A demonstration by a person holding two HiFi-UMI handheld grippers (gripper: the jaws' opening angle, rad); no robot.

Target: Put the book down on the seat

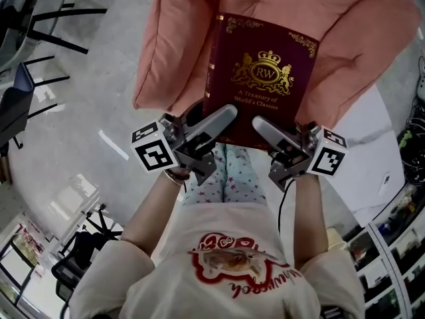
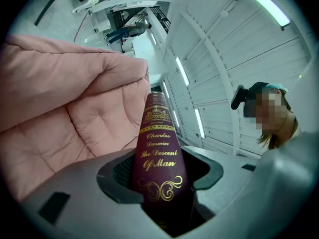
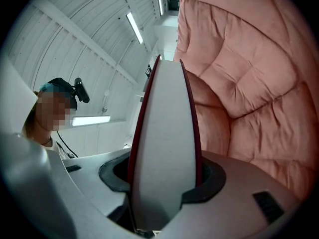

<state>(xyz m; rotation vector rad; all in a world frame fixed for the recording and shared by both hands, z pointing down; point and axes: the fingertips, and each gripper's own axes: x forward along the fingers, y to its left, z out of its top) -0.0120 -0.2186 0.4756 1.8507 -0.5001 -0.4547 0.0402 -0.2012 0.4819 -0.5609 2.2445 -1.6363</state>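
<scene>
Black chairs (image 1: 13, 111) left; shelving (image 1: 397, 244) right.

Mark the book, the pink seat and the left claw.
book (image 1: 262, 72), head view, middle of the front cover.
pink seat (image 1: 176, 45), head view, cushioned left side.
left claw (image 2: 162, 176), left gripper view, midway between its fingertips, on the gripped spine.

the book (image 1: 260, 78) is deep maroon with a gold crest, lettering and corner scrolls. the seat (image 1: 179, 38) is quilted salmon pink. the left claw (image 1: 224, 115) and right claw (image 1: 260, 122) are grey, with black-and-white square markers. the trousers (image 1: 226, 178) are pale with pink stars.
</scene>
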